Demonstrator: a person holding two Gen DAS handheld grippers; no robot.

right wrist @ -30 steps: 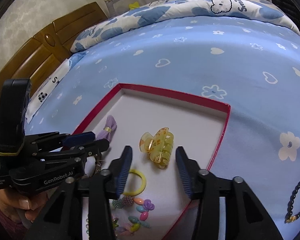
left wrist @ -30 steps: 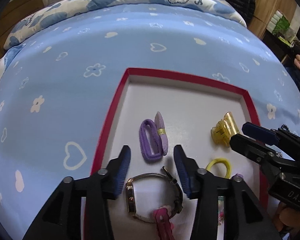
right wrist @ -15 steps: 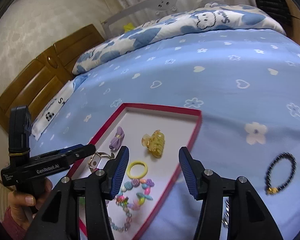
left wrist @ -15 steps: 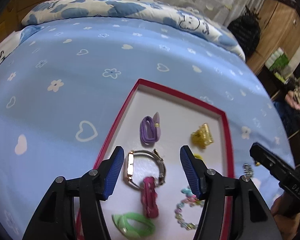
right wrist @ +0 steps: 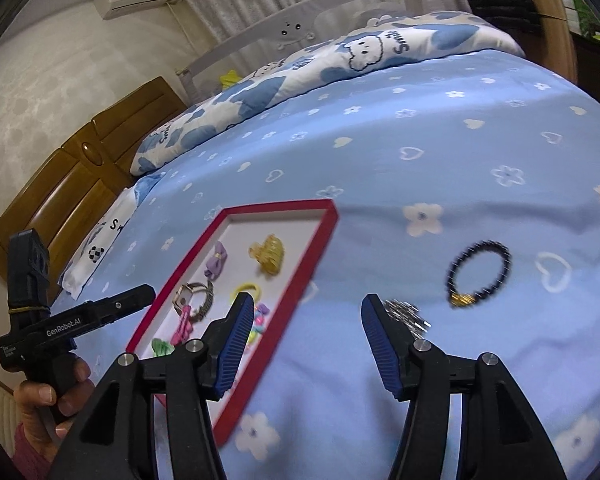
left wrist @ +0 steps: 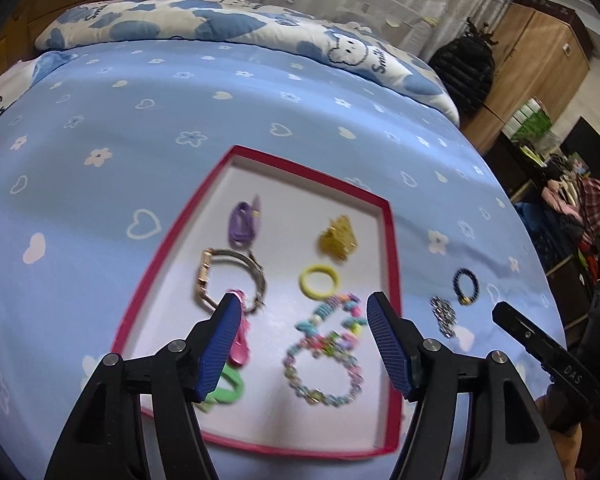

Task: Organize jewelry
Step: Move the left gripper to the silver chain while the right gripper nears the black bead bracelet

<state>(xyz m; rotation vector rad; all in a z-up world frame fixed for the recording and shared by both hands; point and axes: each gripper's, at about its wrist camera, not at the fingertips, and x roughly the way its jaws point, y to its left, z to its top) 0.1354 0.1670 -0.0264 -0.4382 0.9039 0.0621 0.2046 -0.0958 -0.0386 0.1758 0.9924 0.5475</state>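
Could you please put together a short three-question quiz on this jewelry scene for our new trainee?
1. True or false: the dark bead bracelet lies inside the red-rimmed tray.
2. Which item lies nearest the tray's far edge? A) purple hair tie B) green clip C) pastel bead necklace
3. Fill in: beside the dark bracelet on the blue bedsheet lies a ____ -coloured chain piece.

Key
1. False: it lies on the sheet, outside the tray.
2. A.
3. Silver.

Both the left tongs and the right tongs are open and empty.
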